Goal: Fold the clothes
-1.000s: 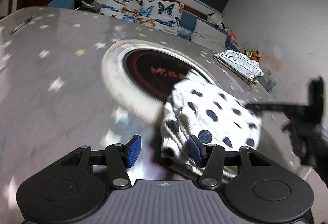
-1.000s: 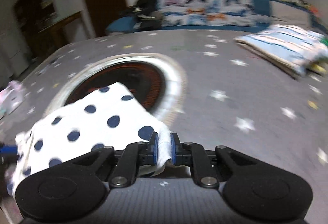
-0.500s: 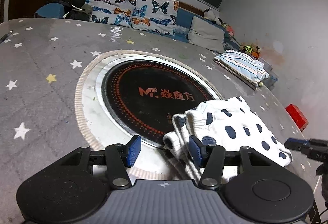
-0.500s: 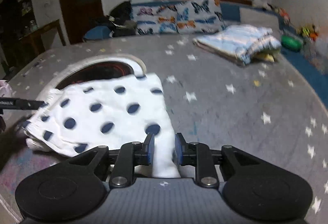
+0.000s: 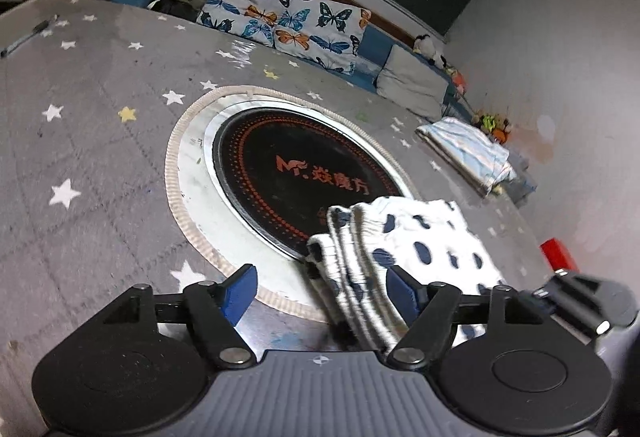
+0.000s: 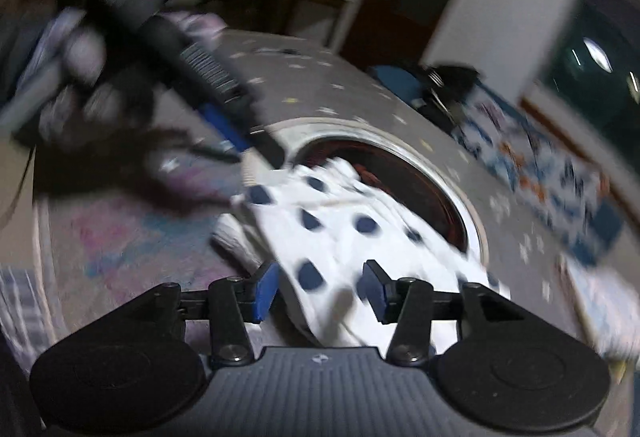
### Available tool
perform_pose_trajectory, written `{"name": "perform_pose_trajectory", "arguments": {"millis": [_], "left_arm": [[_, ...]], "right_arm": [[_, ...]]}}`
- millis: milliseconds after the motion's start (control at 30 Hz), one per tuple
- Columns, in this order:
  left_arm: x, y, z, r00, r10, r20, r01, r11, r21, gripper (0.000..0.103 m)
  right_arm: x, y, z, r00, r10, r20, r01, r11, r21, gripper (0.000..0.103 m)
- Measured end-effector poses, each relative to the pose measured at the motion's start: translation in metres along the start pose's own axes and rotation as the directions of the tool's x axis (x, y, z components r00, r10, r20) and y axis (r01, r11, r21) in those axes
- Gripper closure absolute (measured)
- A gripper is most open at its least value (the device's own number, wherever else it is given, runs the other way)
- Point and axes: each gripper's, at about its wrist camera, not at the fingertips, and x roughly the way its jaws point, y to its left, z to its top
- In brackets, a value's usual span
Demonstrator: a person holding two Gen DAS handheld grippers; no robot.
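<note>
With both the left hand-held gripper [image 5: 318, 291] and the right hand-held gripper [image 6: 320, 291] spread wide and nothing clamped, the folded garment [image 5: 404, 237] could be snagged and unfolded.

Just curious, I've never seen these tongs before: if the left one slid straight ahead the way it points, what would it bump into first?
Most likely the folded spotted cloth: its bunched edge already lies between the open left tongs, nearer the right pad. Beyond it lies the round black plate set into the table.
</note>
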Motion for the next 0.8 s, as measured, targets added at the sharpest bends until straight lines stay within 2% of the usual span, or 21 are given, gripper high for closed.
{"name": "perform_pose_trajectory", "arguments": {"millis": [67, 167, 267, 400, 467, 567, 633, 800], "left_arm": [[-0.001, -0.001, -0.001, 1.0, -0.007, -0.002, 0.007, 1.0, -0.02, 0.017], [-0.004, -0.002, -0.003, 1.0, -0.019, -0.005, 0.019, 0.999, -0.05, 0.016], [-0.004, -0.002, -0.004, 0.999, -0.03, -0.011, 0.029, 0.996, -0.085, 0.012], [-0.002, -0.001, -0.005, 0.999, -0.05, -0.021, 0.047, 0.99, -0.133, 0.011], [0.0, -0.001, -0.006, 0.998, -0.059, -0.025, 0.054, 0.986, -0.158, 0.011], [0.004, -0.001, -0.007, 0.997, -0.073, -0.032, 0.065, 0.978, -0.2, 0.01], [0.007, -0.001, -0.008, 0.995, -0.087, -0.04, 0.076, 0.971, -0.228, 0.01], [0.017, 0.0, -0.01, 0.992, -0.116, -0.058, 0.092, 0.944, -0.316, 0.01]], "right_arm": [[0.007, 0.014, 0.007, 1.0, 0.007, -0.001, -0.007, 0.996, -0.091, 0.055], [0.017, 0.034, 0.013, 1.0, 0.019, -0.014, -0.021, 0.979, -0.203, 0.055], [0.028, 0.049, 0.015, 1.0, -0.011, -0.021, 0.004, 0.954, -0.299, 0.056], [0.038, 0.057, 0.016, 1.0, -0.022, -0.02, 0.014, 0.941, -0.339, 0.058], [0.04, 0.057, 0.016, 1.0, -0.018, -0.017, 0.012, 0.945, -0.326, 0.059], [0.042, 0.056, 0.016, 1.0, -0.008, -0.013, 0.004, 0.955, -0.295, 0.07], [0.04, 0.052, 0.017, 1.0, -0.001, -0.004, 0.0, 0.967, -0.255, 0.074], [0.027, 0.027, 0.022, 0.999, 0.024, 0.042, -0.021, 0.997, -0.076, 0.081]]}}
